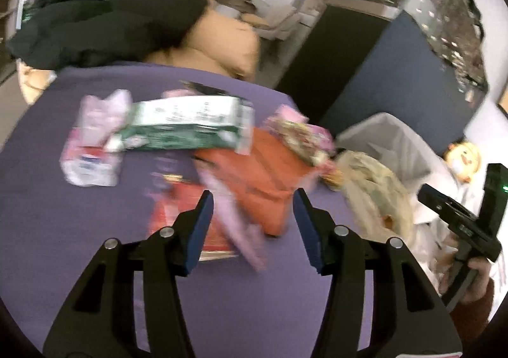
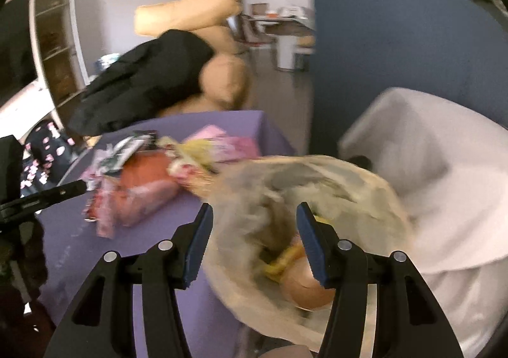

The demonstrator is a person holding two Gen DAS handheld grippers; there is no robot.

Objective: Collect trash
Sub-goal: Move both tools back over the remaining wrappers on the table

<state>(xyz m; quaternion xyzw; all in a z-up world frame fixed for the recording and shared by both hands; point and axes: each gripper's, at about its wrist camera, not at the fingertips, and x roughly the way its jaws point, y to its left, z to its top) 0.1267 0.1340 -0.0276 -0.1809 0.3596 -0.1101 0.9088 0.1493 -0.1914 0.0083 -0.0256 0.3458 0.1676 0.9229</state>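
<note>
Left wrist view is blurring the wrappers; the green packet (image 1: 187,126) is lying lengthwise left-to-right, mid-frame on the purple bench (image 1: 63,215). Left gripper (image 1: 252,215) is standing wide, empty. Right gripper (image 2: 254,227) is gaping wide over the clear bag (image 2: 285,186), lower centre, edges smeared.

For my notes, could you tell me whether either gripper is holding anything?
Nothing: the left gripper and right gripper both stand open.

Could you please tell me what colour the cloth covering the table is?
The tablecloth is plain purple, clearest in the left wrist view.
</note>
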